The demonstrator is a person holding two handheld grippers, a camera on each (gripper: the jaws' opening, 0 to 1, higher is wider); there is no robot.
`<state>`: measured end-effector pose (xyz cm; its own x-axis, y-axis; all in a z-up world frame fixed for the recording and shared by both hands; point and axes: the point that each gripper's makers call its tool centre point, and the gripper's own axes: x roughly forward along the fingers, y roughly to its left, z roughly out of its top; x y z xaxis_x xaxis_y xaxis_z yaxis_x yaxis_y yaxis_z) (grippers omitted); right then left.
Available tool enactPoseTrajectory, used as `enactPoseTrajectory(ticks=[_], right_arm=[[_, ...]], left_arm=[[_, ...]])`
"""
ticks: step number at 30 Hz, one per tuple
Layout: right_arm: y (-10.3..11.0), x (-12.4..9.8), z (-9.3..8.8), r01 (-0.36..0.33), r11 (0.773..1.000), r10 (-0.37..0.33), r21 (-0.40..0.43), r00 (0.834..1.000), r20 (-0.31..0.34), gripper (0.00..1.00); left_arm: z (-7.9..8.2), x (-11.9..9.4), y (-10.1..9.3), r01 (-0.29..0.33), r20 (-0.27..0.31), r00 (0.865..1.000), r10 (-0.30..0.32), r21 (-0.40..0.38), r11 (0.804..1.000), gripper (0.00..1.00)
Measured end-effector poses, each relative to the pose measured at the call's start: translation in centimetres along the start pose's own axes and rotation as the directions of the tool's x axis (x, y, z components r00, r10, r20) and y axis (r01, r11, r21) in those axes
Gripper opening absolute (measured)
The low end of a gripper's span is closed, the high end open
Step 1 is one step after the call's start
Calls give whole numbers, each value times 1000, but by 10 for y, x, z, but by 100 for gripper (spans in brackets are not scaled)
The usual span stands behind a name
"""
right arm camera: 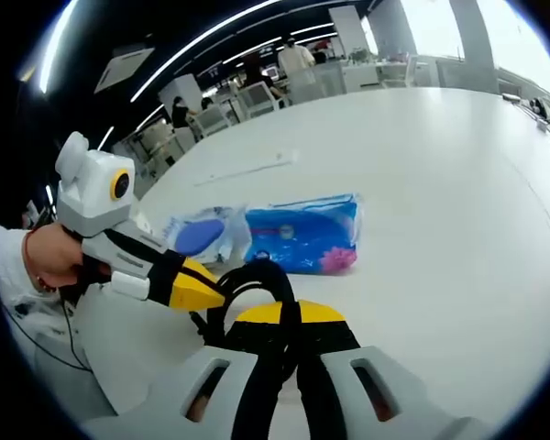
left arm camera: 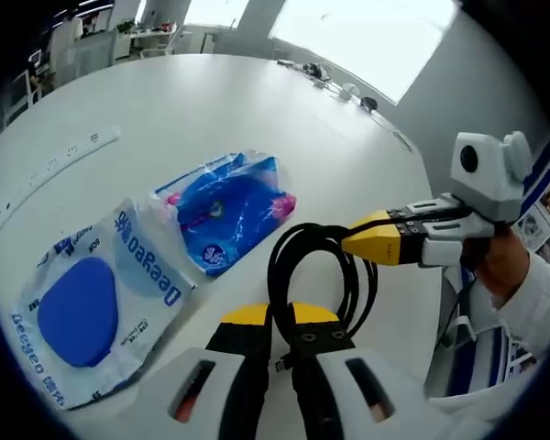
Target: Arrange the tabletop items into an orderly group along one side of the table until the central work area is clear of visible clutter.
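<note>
Cable (left arm camera: 316, 266) sits clamped in both your left gripper (left arm camera: 280, 316) and right gripper (left arm camera: 362, 240) fingers; pull unevenly and the coil could spring loose across the surface (left arm camera: 257, 101).

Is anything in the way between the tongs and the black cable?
No, nothing visible is. Both tongs are already on the black cable: the left tongs are closed on its loop, and the right tongs are pinched on it from the other side. The two packets lie off to one side.
</note>
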<state>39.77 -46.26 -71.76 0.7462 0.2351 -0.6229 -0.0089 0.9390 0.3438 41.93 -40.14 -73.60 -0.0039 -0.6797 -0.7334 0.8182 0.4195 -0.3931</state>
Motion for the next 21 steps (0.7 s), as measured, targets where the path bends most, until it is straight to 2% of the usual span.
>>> enactPoseTrajectory(ticks=[14,21], right_arm=[[-10,13,-17,23,999,-23,25,1000,-6,1],[-15,21,-24,35,999,-35,-4,999,-23,1]], left_arm=[[-5,13,8,0,19,1000,2,-90,996,5],[-8,15,12,-9,29,1000,12,-89,996,6]])
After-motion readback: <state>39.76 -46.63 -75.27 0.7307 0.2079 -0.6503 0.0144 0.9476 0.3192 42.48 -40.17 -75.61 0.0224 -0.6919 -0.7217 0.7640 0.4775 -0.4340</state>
